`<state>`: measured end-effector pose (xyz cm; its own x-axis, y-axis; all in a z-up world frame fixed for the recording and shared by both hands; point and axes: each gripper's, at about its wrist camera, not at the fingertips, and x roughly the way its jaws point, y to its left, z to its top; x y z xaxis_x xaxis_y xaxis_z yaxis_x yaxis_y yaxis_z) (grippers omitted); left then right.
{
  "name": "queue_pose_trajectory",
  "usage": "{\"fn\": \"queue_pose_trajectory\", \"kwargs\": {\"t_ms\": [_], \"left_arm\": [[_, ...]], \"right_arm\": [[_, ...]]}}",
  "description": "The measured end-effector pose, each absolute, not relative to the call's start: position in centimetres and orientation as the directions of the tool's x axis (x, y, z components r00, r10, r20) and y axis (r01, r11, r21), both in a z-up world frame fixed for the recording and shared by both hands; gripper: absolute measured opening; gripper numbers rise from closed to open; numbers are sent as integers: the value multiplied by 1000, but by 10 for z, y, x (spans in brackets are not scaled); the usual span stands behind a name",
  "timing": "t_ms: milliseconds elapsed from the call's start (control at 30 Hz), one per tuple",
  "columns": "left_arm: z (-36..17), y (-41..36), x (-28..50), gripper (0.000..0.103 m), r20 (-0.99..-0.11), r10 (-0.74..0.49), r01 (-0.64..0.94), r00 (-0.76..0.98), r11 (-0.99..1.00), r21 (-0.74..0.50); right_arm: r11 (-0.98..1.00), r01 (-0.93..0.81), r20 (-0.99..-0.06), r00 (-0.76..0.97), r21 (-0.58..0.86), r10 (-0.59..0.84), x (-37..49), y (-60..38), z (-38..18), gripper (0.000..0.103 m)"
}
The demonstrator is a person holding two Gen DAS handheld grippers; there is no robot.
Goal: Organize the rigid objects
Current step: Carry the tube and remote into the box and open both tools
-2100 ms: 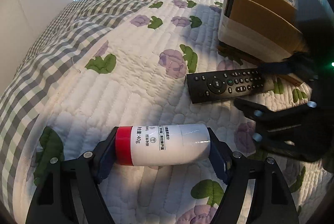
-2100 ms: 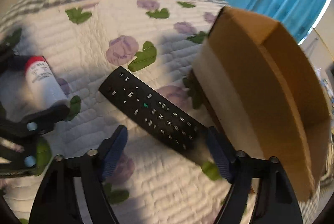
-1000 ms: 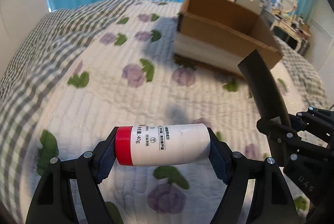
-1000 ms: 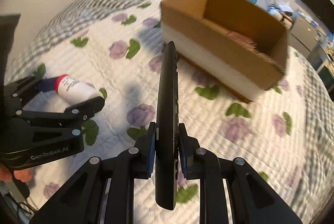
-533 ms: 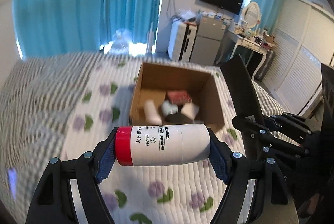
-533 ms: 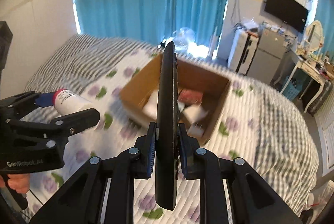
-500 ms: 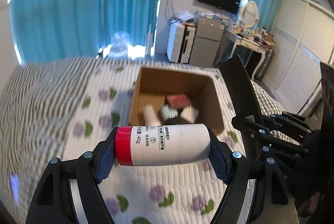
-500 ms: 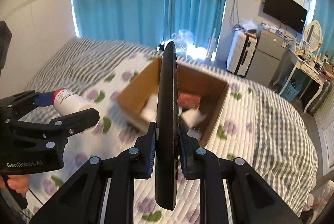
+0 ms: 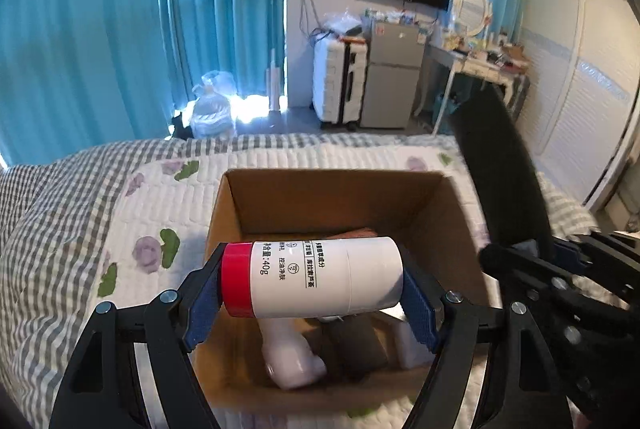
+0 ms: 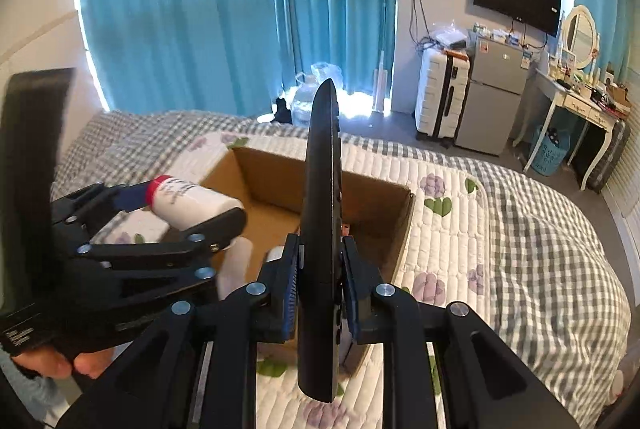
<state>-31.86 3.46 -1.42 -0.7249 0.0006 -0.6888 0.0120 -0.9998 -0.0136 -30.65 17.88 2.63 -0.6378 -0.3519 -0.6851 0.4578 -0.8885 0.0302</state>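
My left gripper (image 9: 312,285) is shut on a white bottle with a red cap (image 9: 316,279), held sideways above the open cardboard box (image 9: 340,189). The bottle also shows in the right wrist view (image 10: 188,203). My right gripper (image 10: 320,275) is shut on a black remote control (image 10: 322,189), held on edge and upright over the box (image 10: 400,229). The remote shows at the right of the left wrist view (image 9: 504,173). The box holds a white bottle (image 9: 288,357) and other items, partly hidden.
The box sits on a bed with a floral quilt (image 9: 160,197) and a grey checked blanket (image 10: 552,241). Beyond the bed stand blue curtains (image 9: 120,29), a white suitcase (image 9: 340,85), a small fridge (image 9: 392,81) and a dressing table (image 10: 576,101).
Both grippers have moved forward to the box, which now lies right beneath them and looks larger. The bottle and the remote stay held.
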Motion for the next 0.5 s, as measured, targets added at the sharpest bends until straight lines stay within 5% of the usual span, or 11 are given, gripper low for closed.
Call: {"fn": "queue_pose_trajectory", "kwargs": {"t_ms": [433,500], "left_arm": [[-54,23,-345,80,-714,-3,11,-700,-1000,-6],[-54,24,-345,87,-725,-16,24,-689,-1000,-1]], "right_arm": [[-897,440,-727,-604,38,-326,-338,182,-23,19],[-900,434,-728,-603,44,-326,-336,183,-23,19]]}}
